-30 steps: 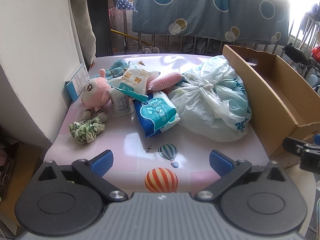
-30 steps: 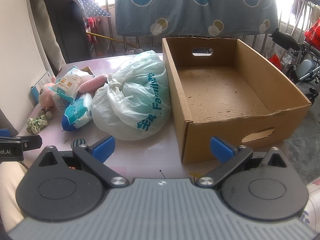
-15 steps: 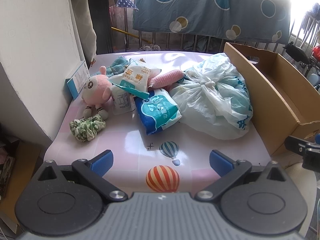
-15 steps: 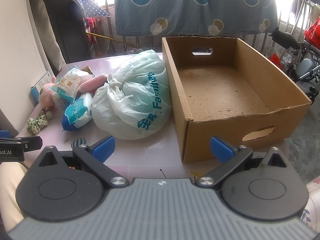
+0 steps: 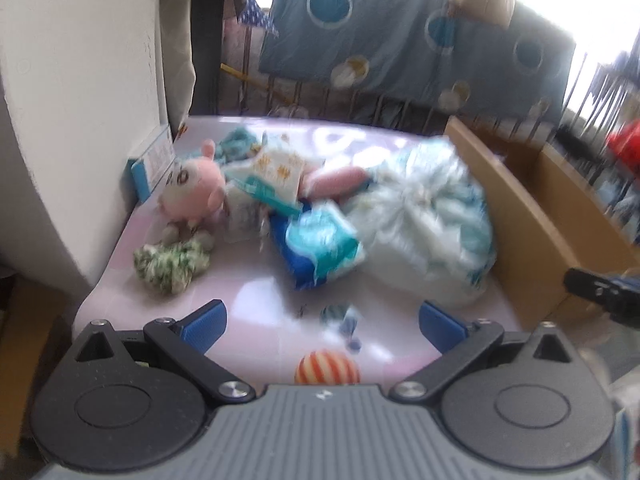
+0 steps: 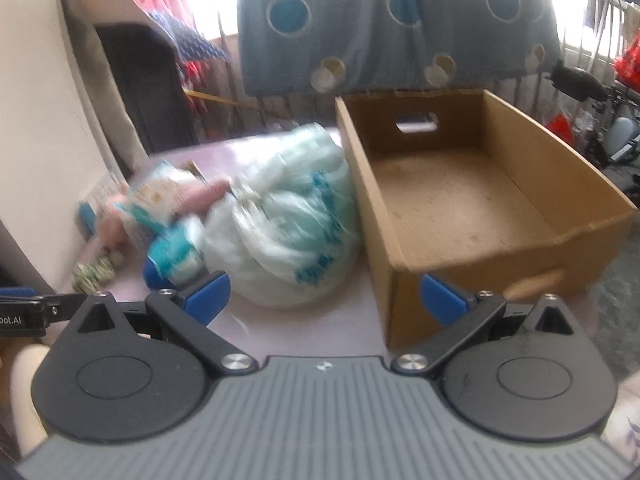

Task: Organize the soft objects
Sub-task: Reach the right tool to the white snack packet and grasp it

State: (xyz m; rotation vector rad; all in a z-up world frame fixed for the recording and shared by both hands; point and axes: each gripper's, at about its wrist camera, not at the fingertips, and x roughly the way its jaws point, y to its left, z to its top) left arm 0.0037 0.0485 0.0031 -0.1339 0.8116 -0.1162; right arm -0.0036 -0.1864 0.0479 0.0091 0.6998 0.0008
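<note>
A heap of soft things lies on the pink table (image 5: 256,300): a pink plush toy (image 5: 196,190), a green scrunchie (image 5: 170,266), a blue tissue pack (image 5: 322,246), a cotton-pad packet (image 5: 276,176), a pink roll (image 5: 340,180) and a knotted white plastic bag (image 5: 428,224). An open cardboard box (image 6: 460,200) stands right of the bag (image 6: 288,232), with nothing in it. My left gripper (image 5: 322,320) is open above the table's near edge, short of the tissue pack. My right gripper (image 6: 324,292) is open in front of the bag and the box's near left corner.
A white wall (image 5: 80,80) borders the table on the left, with a small blue carton (image 5: 150,160) leaning against it. A blue dotted sheet (image 6: 392,28) hangs over a railing behind the table. Clutter stands beyond the box at the right.
Both grippers have moved forward toward the heap, and both views are now blurred by motion. The objects on the table lie where they were.
</note>
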